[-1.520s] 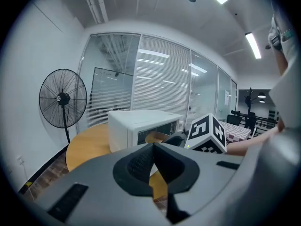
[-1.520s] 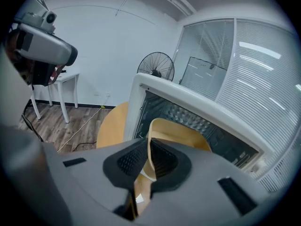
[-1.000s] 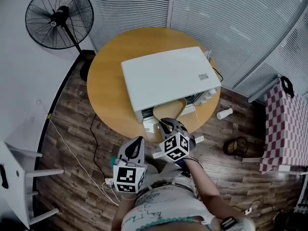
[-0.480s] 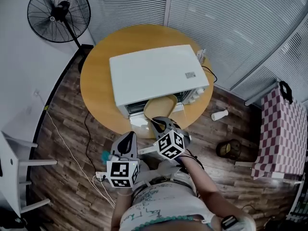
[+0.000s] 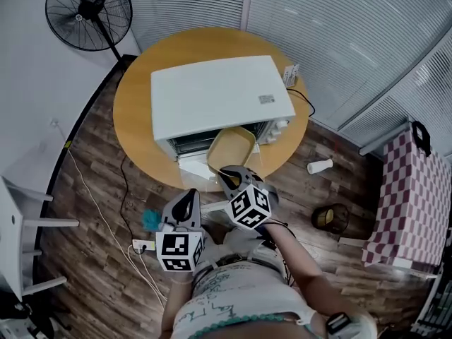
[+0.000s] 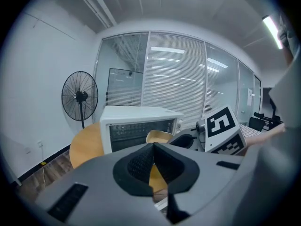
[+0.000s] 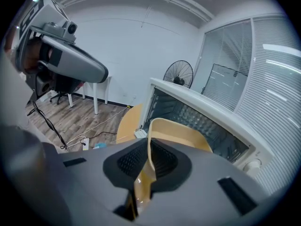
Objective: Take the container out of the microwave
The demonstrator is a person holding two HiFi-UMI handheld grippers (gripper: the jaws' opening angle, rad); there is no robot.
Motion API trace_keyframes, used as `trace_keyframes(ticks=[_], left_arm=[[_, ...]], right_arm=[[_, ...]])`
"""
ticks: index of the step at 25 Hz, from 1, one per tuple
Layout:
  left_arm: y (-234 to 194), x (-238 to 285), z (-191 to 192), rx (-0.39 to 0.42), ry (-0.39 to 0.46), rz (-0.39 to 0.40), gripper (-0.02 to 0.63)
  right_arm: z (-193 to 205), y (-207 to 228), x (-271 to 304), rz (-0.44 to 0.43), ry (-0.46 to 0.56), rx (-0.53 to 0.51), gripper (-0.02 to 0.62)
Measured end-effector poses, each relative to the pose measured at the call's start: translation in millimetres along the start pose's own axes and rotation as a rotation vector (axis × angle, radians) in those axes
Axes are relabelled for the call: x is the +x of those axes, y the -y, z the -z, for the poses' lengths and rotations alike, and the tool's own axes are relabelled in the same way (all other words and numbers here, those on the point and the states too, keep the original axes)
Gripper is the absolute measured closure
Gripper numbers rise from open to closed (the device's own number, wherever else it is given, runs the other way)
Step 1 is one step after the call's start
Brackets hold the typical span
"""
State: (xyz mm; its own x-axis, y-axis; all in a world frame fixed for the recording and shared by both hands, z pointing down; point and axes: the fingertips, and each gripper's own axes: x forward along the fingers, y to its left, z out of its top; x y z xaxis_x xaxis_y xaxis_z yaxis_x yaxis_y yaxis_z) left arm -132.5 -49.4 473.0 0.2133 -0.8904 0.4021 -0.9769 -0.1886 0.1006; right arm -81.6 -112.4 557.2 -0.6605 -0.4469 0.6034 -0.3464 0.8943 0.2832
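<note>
A white microwave (image 5: 219, 97) stands on a round wooden table (image 5: 134, 111), its door (image 5: 192, 169) hanging open at the front. A tan container (image 5: 232, 149) sticks most of the way out of the opening, over the door. My right gripper (image 5: 227, 175) is shut on its near rim; in the right gripper view the rim (image 7: 149, 145) is pinched between the pads and the container (image 7: 186, 134) stretches towards the oven cavity (image 7: 202, 121). My left gripper (image 5: 186, 205) hovers to the left of it, off the table's edge, shut and holding nothing (image 6: 153, 163).
A standing fan (image 5: 88, 11) is at the back left. A power strip (image 5: 141, 246) and cables lie on the wooden floor, and a white bottle (image 5: 319, 166) and a dark round object (image 5: 329, 219) to the right. A checked cloth (image 5: 409, 189) covers furniture at far right.
The container has slid further out of the microwave towards me with the right gripper. The left gripper has drawn back alongside it.
</note>
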Motion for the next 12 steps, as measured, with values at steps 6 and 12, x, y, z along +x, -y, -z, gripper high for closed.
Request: trace_keyframes(ticks=[6, 12], left_arm=[[26, -7, 4, 0.004, 0.004, -0.028, 0.591], [44, -18, 14, 0.008, -0.01, -0.052, 0.591]], right_arm=[[10, -8, -20, -0.04, 0.025, -0.022, 0.583], [21, -17, -35, -0.056, 0.03, -0.046, 0.583]])
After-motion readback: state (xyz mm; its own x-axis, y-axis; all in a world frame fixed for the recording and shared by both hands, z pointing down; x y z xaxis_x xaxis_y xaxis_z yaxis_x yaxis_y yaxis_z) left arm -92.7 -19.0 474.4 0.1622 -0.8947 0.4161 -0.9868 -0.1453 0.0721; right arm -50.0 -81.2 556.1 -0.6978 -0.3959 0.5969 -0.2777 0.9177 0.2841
